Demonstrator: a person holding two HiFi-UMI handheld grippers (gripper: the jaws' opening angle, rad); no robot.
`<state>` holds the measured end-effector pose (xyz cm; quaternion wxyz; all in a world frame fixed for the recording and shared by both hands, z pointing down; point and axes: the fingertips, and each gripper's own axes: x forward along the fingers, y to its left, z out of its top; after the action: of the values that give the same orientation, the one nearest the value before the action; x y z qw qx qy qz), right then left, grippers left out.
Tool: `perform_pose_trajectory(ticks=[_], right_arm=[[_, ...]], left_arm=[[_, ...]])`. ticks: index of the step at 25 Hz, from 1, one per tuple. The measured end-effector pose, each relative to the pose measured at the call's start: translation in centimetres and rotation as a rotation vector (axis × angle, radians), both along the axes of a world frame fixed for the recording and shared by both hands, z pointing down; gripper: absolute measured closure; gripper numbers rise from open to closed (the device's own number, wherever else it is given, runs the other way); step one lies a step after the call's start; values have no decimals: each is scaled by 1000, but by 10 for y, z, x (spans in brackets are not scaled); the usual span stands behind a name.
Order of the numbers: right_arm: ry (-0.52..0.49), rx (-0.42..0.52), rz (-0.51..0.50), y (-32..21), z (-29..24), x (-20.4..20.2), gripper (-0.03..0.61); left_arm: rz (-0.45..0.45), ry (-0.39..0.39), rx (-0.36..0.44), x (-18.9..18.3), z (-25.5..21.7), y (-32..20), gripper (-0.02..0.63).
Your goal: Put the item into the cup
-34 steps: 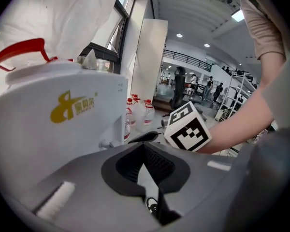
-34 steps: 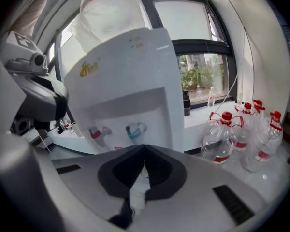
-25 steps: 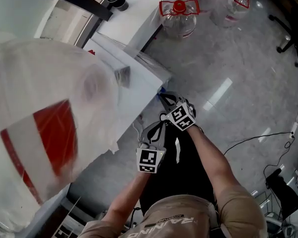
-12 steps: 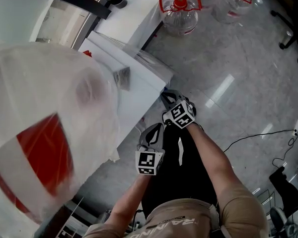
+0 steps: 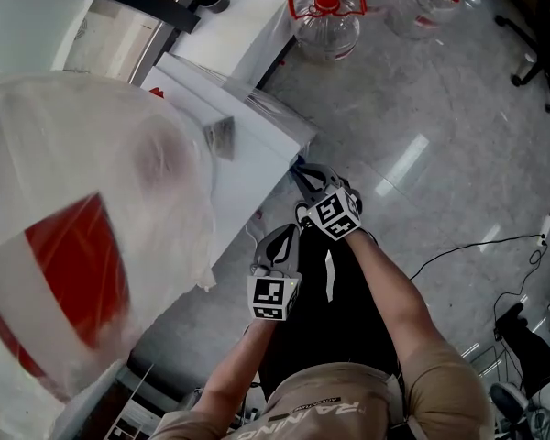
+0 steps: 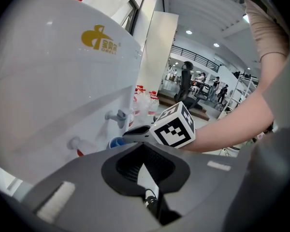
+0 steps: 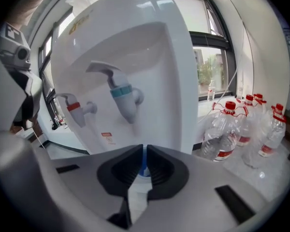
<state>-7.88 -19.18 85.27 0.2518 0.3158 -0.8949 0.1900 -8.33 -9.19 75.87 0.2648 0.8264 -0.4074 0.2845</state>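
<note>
A blue cup (image 7: pixel 144 166) shows as a thin blue strip between the near-closed jaws of my right gripper (image 7: pixel 144 151), which is shut on its rim. The cup sits just below the blue tap (image 7: pixel 122 94) of a white water dispenser (image 7: pixel 150 57). In the left gripper view the blue cup (image 6: pixel 116 142) sits at the tips of the right gripper (image 6: pixel 130 132), under the taps. My left gripper (image 6: pixel 144 146) is shut with nothing between its jaws, just behind the right one. In the head view the right gripper (image 5: pixel 301 169) touches the dispenser's front and the left gripper (image 5: pixel 282 239) hangs below it.
A red tap (image 7: pixel 75 107) stands left of the blue one. The dispenser's large water bottle (image 5: pixel 82 236) fills the head view's left. Several full water bottles (image 7: pixel 224 129) stand on the floor to the right. Cables (image 5: pixel 477 250) lie on the grey floor.
Both grippers have crept slightly toward the dispenser, and the left one has closed in a little on the right. Their jaws look unchanged.
</note>
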Motion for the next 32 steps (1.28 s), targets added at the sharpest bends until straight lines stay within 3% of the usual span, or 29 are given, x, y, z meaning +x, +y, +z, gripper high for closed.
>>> perform_pose_trajectory(ticks=[9, 16, 21, 27, 32], right_arm=[[41, 39, -49, 37, -57, 24, 568], [30, 117, -76, 63, -147, 41, 568], [-2, 174, -58, 72, -217, 49, 568], [-79, 174, 39, 83, -287, 65, 568], [-101, 231, 65, 79, -340, 80, 568]], left_arm=[[33, 13, 51, 6, -39, 6, 606], [50, -11, 110, 0, -98, 16, 606], [50, 15, 148, 6, -141, 17, 606], [45, 48, 264, 25, -209, -2, 606], [53, 75, 373, 32, -271, -18, 606]])
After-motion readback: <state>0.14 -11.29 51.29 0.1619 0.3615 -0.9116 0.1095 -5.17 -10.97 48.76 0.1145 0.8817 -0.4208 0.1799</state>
